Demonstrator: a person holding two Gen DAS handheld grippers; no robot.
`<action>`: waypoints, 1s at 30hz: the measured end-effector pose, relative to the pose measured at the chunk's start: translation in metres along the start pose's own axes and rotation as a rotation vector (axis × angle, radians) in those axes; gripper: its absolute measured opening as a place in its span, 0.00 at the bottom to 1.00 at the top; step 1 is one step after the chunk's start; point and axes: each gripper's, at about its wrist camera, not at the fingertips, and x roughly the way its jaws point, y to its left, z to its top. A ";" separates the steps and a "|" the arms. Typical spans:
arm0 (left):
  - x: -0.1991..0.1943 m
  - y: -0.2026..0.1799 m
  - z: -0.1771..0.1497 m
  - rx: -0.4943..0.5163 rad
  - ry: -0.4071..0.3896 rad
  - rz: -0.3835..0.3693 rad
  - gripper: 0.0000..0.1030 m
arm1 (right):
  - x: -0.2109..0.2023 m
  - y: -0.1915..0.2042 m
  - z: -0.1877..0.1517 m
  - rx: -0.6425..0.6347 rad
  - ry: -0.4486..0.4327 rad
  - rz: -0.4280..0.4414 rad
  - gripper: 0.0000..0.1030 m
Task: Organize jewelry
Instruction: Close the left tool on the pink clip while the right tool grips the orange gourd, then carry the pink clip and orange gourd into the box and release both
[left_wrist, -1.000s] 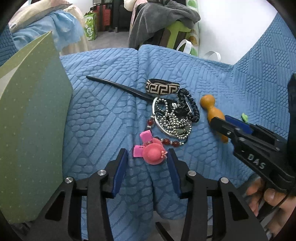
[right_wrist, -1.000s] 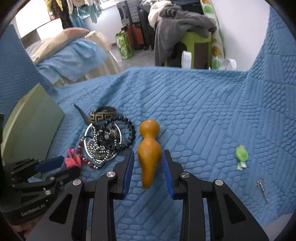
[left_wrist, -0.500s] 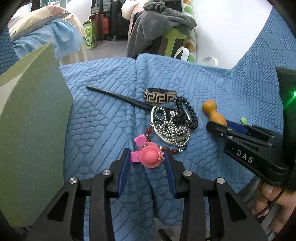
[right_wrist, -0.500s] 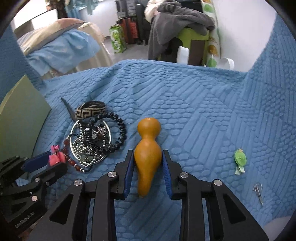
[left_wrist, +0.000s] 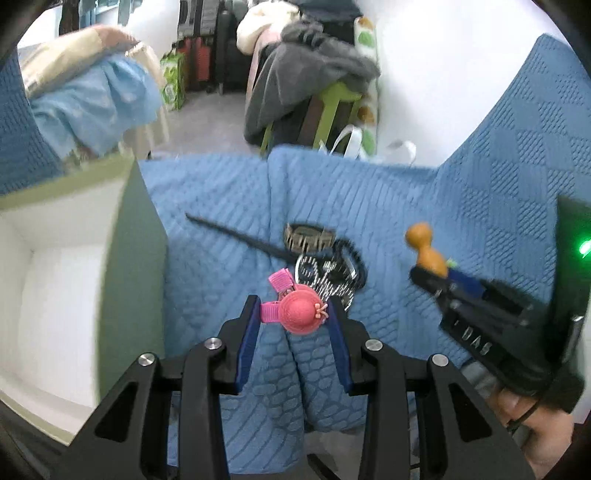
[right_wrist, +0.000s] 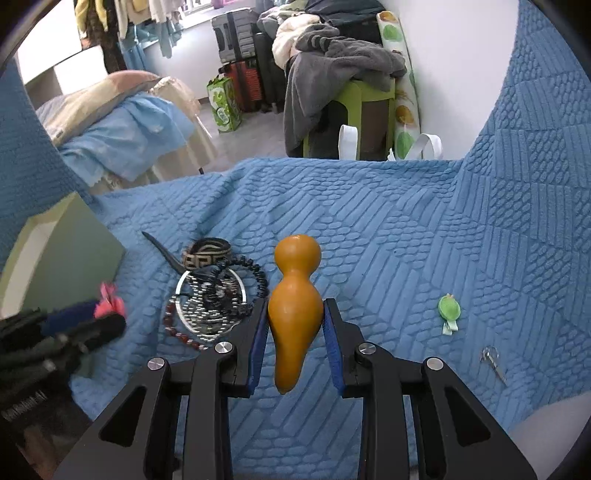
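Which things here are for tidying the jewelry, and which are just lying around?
For the job: pink hat hair clip in the left gripper, orange gourd charm in the right gripper, bracelet pile, green box.

Lying about: gray clothes, suitcases.

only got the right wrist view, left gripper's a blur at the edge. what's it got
Observer: The left gripper is shut on a pink hat-shaped hair clip.
Operator: where's the box opening
Observer: The green box sits left of the clip; its white inside faces that camera.
Operator: anything in it
Observer: Nothing shows in the visible part.
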 end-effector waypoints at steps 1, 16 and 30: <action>-0.005 0.001 0.003 -0.001 -0.006 -0.011 0.36 | -0.003 0.000 0.000 0.012 0.004 0.009 0.25; -0.098 0.017 0.033 0.008 -0.074 -0.020 0.36 | -0.093 0.039 0.033 0.019 -0.142 -0.011 0.25; -0.188 0.042 0.056 0.024 -0.264 0.001 0.36 | -0.173 0.091 0.067 0.016 -0.315 0.069 0.25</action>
